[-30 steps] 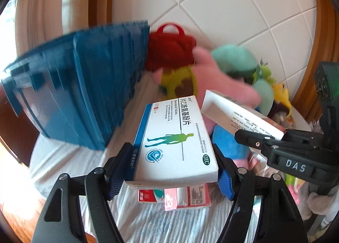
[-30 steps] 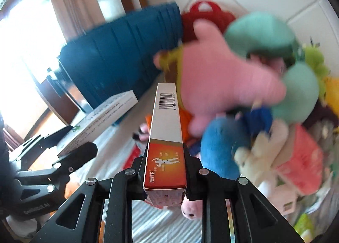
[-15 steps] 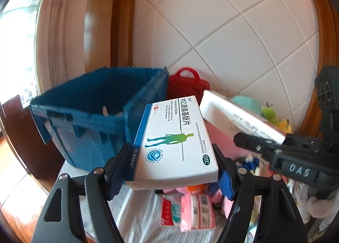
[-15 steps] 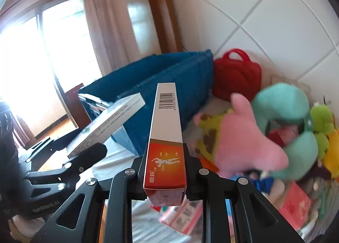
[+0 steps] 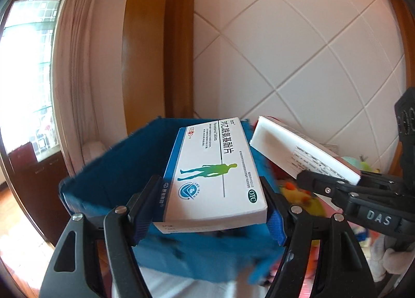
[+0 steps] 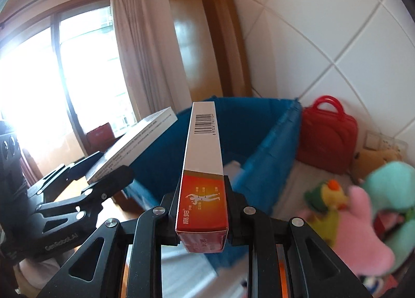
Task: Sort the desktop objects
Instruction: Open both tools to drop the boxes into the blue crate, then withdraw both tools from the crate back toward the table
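1. Both grippers, 1 s ago low over plush toys, now raised to blue crate.
2. Left gripper jaws pinch paracetamol box; right gripper jaws pinch orange-ended box.
3. Drop-off into crate likely next.

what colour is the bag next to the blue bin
Red, with a red handle. The bag shows best in the right wrist view, just right of the blue bin.
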`<action>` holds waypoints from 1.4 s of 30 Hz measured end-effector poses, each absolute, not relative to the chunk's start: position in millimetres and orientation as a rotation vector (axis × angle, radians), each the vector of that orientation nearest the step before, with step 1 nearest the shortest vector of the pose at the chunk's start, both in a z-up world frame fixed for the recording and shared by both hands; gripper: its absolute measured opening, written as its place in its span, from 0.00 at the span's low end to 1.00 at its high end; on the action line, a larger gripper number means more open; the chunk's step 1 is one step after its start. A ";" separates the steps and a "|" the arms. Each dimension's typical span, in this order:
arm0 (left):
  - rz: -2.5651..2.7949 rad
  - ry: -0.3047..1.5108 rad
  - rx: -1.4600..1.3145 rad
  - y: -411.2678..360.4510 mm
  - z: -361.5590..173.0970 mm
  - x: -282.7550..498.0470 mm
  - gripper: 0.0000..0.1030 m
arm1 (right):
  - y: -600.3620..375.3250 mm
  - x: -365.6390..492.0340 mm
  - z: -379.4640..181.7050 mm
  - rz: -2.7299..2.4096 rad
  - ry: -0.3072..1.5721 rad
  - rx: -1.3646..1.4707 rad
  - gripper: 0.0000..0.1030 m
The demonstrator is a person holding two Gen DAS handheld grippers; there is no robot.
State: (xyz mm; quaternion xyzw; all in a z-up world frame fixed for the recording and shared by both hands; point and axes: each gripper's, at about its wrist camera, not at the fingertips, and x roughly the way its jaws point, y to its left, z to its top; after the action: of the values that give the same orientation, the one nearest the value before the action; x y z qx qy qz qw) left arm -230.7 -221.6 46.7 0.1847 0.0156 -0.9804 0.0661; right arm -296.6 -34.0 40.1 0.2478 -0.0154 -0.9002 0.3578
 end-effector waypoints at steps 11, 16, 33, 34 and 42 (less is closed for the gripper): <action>-2.958 0.066 0.702 -310.0 23.7 -297.5 0.70 | -129.4 -359.6 14.0 -2.382 -0.060 0.772 0.22; -2.966 0.095 0.760 -330.3 9.4 -319.5 0.70 | -139.7 -372.2 4.9 -2.418 -0.046 0.814 0.22; -2.901 0.103 0.840 -345.7 -9.5 -330.4 0.99 | -153.7 -372.1 4.4 -2.479 -0.002 0.818 0.80; -2.901 0.104 0.841 -345.9 -10.0 -330.2 0.99 | -154.5 -371.5 4.0 -2.480 0.002 0.818 0.80; -2.907 0.105 0.830 -342.6 -8.8 -322.5 0.99 | -152.5 -364.8 5.2 -2.498 0.009 0.811 0.91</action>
State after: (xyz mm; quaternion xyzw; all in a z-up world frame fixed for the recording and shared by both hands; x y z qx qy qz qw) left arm -322.5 -342.6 -8.8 0.2738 0.0345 -0.9594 0.0582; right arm -364.8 -152.5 5.2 0.2986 0.0032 -0.9198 0.2546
